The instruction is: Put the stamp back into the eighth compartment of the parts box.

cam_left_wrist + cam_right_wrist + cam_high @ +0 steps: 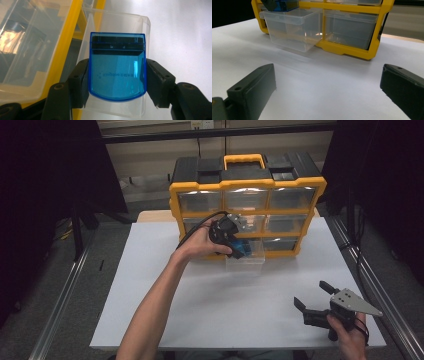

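While left gripper (pixel 117 82) jaws clamp blue box (pixel 117 72) over drawer (pixel 147 30), printing unreadable; right gripper (pixel 320 302) jaws apart.

Blue box (pixel 117 75) — yellow-framed cabinet (pixel 247 185), seemingly

A small translucent blue box (pixel 117 72) with a rounded near end and a darker band across its far end is clamped at its two sides, flat face up, just above a clear plastic drawer (pixel 294 30). That drawer is pulled out from the bottom row of a yellow-framed organizer (pixel 247 185) standing at the far edge of the tabletop (pixel 225 305).
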The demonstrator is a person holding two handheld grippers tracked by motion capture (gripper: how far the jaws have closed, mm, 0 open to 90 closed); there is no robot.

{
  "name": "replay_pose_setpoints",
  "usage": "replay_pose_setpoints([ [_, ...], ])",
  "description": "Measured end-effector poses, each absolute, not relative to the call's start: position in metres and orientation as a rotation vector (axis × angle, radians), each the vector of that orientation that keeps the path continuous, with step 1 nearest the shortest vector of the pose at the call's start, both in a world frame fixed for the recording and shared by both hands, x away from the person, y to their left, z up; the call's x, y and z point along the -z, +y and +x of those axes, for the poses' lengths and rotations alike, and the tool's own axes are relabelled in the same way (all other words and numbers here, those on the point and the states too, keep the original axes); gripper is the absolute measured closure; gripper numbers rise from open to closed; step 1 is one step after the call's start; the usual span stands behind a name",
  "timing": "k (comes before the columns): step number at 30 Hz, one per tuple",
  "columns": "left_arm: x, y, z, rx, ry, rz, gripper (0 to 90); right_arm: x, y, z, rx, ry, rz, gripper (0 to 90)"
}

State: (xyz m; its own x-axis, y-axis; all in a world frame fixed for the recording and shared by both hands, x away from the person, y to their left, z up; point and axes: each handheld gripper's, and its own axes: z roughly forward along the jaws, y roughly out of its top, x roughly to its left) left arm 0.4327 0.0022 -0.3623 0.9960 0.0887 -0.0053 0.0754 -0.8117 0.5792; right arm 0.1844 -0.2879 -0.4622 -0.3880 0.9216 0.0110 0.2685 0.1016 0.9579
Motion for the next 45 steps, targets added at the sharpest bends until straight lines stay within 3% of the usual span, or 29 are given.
replay_pose_setpoints([
  [8, 0.362, 0.002, 0.433, 0.005, 0.141, 2.492, 40.3, 0.462, -0.288, 0.184, -1.31, 1.744, 1.168, 0.1],
  [20, 0.36, 0.006, 0.43, 0.025, 0.158, 2.481, 30.1, 0.462, -0.288, 0.184, -1.311, 1.743, 1.171, 0.1],
  [34, 0.356, 0.017, 0.416, -0.026, 0.183, 2.41, 17.3, 0.462, -0.288, 0.184, -1.311, 1.745, 1.172, 0.1],
  [45, 0.369, 0.04, 0.409, -0.106, 0.31, 2.266, 6.6, 0.463, -0.287, 0.186, -1.309, 1.748, 1.171, 0.1],
])
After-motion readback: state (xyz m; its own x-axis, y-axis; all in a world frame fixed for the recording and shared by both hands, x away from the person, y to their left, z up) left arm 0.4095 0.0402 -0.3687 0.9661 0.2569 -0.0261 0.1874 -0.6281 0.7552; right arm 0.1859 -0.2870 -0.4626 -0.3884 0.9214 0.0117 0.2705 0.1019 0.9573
